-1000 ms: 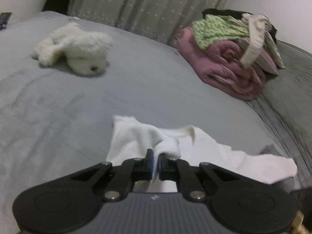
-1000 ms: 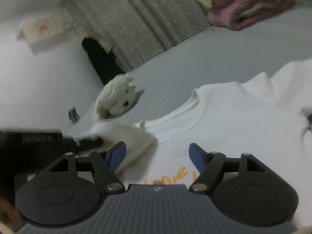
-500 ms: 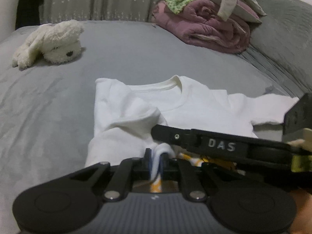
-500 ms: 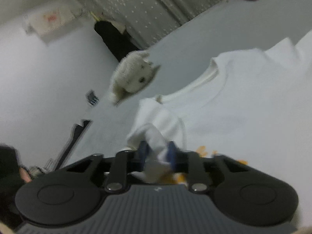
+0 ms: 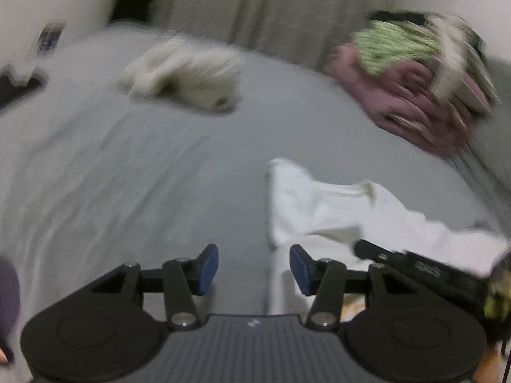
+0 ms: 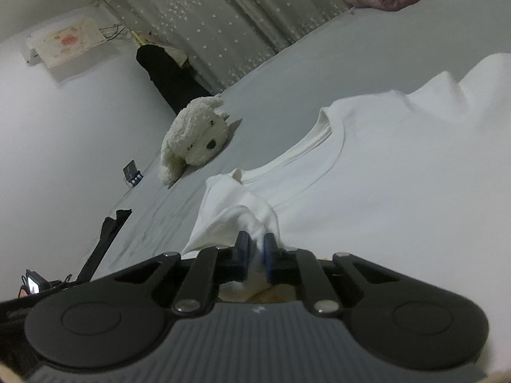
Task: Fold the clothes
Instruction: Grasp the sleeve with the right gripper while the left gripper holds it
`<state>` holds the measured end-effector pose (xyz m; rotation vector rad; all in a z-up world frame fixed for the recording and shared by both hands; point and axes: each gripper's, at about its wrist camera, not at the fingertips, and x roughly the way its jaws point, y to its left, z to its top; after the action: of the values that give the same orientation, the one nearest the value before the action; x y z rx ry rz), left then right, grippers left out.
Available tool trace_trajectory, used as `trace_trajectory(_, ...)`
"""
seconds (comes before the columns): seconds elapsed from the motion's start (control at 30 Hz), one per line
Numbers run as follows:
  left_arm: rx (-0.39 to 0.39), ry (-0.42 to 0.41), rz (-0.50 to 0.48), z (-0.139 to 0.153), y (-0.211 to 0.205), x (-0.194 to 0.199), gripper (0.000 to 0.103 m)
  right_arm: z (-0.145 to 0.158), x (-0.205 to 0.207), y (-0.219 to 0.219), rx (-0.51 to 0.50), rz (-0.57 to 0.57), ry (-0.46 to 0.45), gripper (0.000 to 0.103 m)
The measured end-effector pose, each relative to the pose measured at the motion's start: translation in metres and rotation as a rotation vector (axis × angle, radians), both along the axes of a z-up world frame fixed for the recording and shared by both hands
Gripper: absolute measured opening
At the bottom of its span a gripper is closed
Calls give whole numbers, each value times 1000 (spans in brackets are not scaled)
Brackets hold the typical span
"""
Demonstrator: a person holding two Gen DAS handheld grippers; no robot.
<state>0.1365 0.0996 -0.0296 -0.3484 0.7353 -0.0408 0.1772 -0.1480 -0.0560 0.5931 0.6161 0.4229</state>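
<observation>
A white T-shirt [image 6: 399, 166] lies spread on the grey bed [image 6: 335, 48], neck hole up, with one sleeve folded in. My right gripper [image 6: 255, 249] is shut on a bunch of that white sleeve cloth near the shirt's edge. In the blurred left wrist view the white T-shirt [image 5: 319, 210] lies to the right of my left gripper [image 5: 254, 268], whose jaws are opening over bare grey bed [image 5: 143, 175] with nothing between them. The right gripper's black finger [image 5: 415, 265] shows at the right over the shirt.
A white plush dog [image 6: 194, 137] [image 5: 185, 76] lies on the bed beyond the shirt. A pile of pink and green clothes [image 5: 415, 79] sits at the far right by a grey pillow. A patterned curtain [image 6: 230, 16] hangs behind. A dark object [image 6: 105, 239] lies by the bed's left edge.
My left gripper let go of the white sleeve, opened and swung left off the shirt. My right gripper closed on the sleeve cloth and holds it.
</observation>
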Motion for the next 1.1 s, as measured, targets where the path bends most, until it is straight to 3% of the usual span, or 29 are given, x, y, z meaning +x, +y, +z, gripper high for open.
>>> trace_trajectory(0.17, -287, 102, 62, -29, 29, 9, 49, -3, 2, 0, 1, 8, 6, 10)
trace_trajectory(0.3, -367, 96, 62, -39, 24, 9, 43, -4, 2, 1, 6, 15, 10, 10)
trace_trajectory(0.47, -531, 141, 18, -54, 15, 10, 37, -5, 3, 0, 12, 17, 13, 11)
trace_trajectory(0.53, -520, 137, 18, -54, 8, 10, 34, -5, 3, 0, 15, 18, 15, 11)
trace_trajectory(0.6, -501, 129, 23, -51, 5, 9, 20, -6, 3, 0, 15, 18, 15, 11)
trace_trajectory(0.67, -468, 110, 42, -45, 3, 7, 15, -6, 3, 0, 18, 20, 14, 13)
trace_trajectory(0.87, -360, 40, 61, -22, 1, 1, 11, -5, 2, 0, 29, 32, 5, 23)
trace_trajectory(0.93, -320, 23, 59, -18, 2, -2, 10, -4, 1, 0, 30, 31, -1, 29)
trace_trajectory(0.97, -297, 15, 58, -15, 1, -3, 10, -4, 1, -1, 28, 26, -4, 37)
trace_trajectory(1.1, -194, -20, 79, -7, 4, -7, 5, -2, 0, -1, 24, 24, -13, 45)
